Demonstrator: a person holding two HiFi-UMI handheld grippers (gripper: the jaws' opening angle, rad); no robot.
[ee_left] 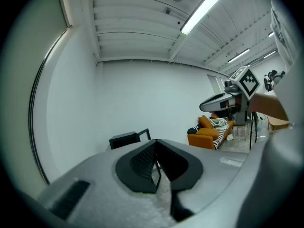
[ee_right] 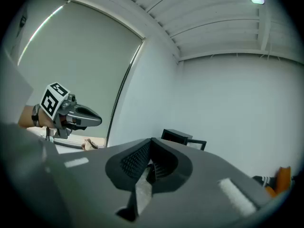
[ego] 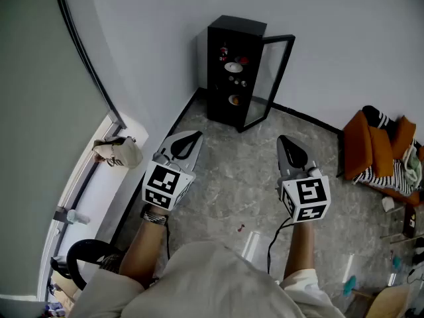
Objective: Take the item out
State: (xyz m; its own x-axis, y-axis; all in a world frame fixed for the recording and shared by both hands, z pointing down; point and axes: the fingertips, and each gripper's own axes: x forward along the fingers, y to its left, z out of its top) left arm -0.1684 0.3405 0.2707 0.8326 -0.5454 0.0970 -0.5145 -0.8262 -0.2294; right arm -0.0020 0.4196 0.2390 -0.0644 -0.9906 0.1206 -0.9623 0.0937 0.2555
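Grey stone floor (ego: pixel 225 197); black cabinet (ego: pixel 222 71) at floor's far edge, door (ego: pixel 271 78) open; orange sofa (ego: pixel 368 152). Left gripper (ego: pixel 194 138), right gripper (ego: pixel 283 141): jaws clenched, empty.

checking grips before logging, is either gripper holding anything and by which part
Nothing is held: the left gripper and right gripper are both shut and empty, short of the cabinet.

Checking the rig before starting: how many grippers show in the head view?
2: the left gripper at left, the right gripper at right, both pointing toward the black cabinet. None seems hidden.
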